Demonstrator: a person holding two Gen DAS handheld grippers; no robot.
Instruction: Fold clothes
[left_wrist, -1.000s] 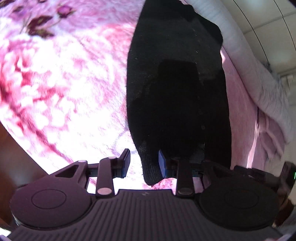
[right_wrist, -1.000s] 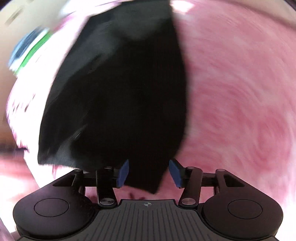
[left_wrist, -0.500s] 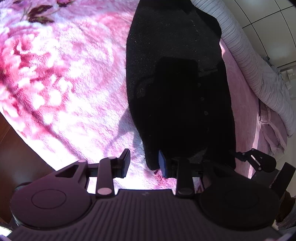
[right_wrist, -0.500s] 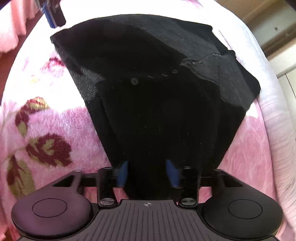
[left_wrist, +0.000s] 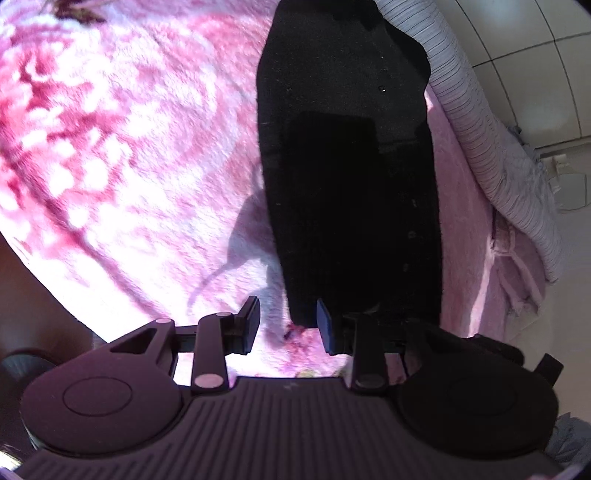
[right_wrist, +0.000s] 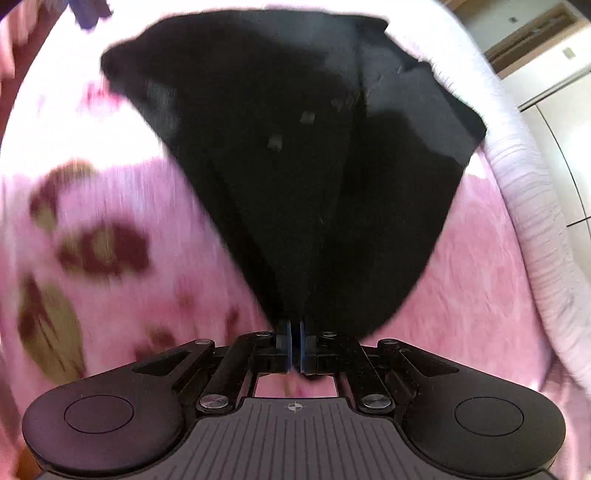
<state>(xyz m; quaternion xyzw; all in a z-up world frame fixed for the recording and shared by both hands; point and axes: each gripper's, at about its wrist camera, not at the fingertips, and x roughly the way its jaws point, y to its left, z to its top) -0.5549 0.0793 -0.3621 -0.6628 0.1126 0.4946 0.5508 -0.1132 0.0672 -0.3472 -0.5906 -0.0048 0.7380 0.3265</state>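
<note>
Two claws | left claw (left_wrist: 286, 325) open over blanket (left_wrist: 129, 147) | right claw (right_wrist: 294, 345) pinching black garment (right_wrist: 295, 166)

The garment (left_wrist: 351, 177) is plain black. The blanket (left_wrist: 129, 147) beneath is pink and white with dark red flowers and olive leaves.

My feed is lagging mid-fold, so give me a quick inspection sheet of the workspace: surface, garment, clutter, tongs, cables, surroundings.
Surface: pink floral blanket, plush, on a bed.
Job's things: black garment lies long and narrow on the blanket; small buttons show; one end bunched and drawn toward the right tongs.
Clutter: nothing seen on the blanket.
Grippers: left tongs open, empty, at the garment's near corner; right tongs shut on the garment's edge.
Cables: nothing seen.
Surroundings: striped pale bedding roll along the bed's far side; tiled wall behind; the right view is blurred.
</note>
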